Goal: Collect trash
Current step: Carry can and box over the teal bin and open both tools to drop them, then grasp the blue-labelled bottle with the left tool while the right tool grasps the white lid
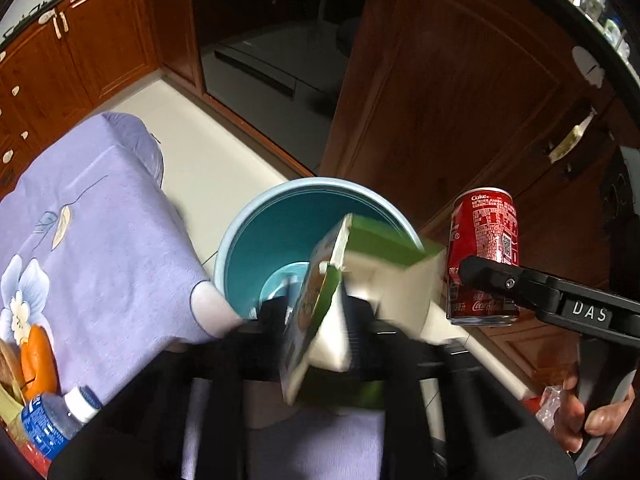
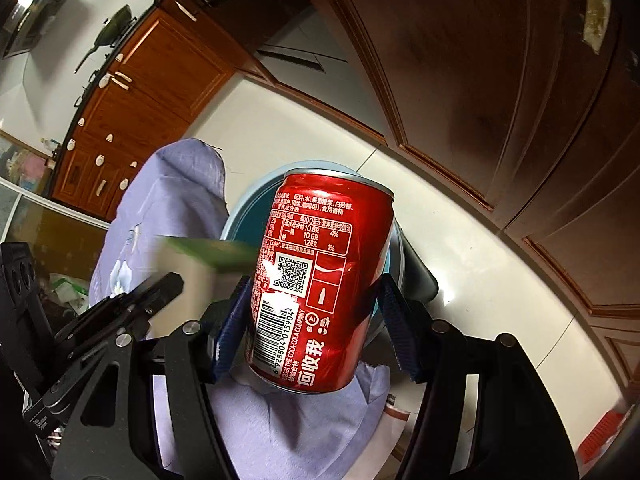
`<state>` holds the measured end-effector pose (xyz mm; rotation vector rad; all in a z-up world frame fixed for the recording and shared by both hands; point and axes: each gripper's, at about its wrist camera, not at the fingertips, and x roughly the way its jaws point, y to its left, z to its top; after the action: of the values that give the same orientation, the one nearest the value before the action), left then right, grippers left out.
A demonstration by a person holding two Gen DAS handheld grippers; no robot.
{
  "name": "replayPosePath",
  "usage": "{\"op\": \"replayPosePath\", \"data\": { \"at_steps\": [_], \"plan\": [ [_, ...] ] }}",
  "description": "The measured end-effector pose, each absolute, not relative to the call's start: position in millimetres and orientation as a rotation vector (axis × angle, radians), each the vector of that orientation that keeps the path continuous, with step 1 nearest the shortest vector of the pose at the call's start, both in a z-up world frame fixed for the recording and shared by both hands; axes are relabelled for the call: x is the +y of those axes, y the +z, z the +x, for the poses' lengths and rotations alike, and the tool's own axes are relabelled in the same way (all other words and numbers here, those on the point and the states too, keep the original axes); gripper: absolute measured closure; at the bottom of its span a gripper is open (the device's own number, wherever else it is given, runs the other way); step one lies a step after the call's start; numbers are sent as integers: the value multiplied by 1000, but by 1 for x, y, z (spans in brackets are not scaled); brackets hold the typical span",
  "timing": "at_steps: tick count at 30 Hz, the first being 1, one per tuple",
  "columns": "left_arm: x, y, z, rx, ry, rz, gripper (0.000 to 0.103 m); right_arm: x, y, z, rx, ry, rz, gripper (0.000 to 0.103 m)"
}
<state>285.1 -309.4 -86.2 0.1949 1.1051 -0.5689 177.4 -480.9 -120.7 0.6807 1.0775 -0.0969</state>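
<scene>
While the left gripper (image 1: 320, 320) clamps a green-and-white carton (image 1: 340, 280) over the rim of the blue bin (image 1: 240, 232) on the floor, the right gripper (image 2: 316, 320) pinches a red cola can (image 2: 320, 280) upright just beside it, its blue pads tight on the can's sides. Both loads hang past the corner of the purple-clothed table (image 1: 100, 220) — the blurred carton sits askew in its jaws, so a late or crooked release could bounce it off the rim onto the floor.
</scene>
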Motion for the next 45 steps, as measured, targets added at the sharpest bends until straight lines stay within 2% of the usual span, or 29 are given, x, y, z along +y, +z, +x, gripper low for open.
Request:
{"op": "replayPosePath", "data": {
  "at_steps": [11, 16, 18, 20, 23, 29, 37, 45],
  "plan": [
    [-280, -90, 290, 1108, -526, 162, 34, -476, -142, 193, 1133, -96, 683, 42],
    [-270, -80, 282, 1072, -516, 143, 10, -467, -155, 202, 1183, -90, 669, 42],
    [-267, -77, 280, 1062, -513, 139, 8, -463, -159, 205, 1200, -89, 668, 38],
    [-263, -77, 278, 1066, -516, 137, 6, -460, -159, 206, 1201, -90, 665, 29],
    [-259, -76, 274, 1071, -498, 133, 6, -455, -155, 206, 1189, -102, 654, 28],
    [-248, -73, 266, 1072, -487, 126, 5, -449, -143, 198, 1174, -148, 638, 15],
    [-204, -61, 240, 1054, -444, 89, 4, -433, -127, 184, 1156, -152, 659, 13],
    [-135, -38, 216, 995, -366, 72, 4, -372, -107, 183, 1153, -59, 597, 13]
  ]
}}
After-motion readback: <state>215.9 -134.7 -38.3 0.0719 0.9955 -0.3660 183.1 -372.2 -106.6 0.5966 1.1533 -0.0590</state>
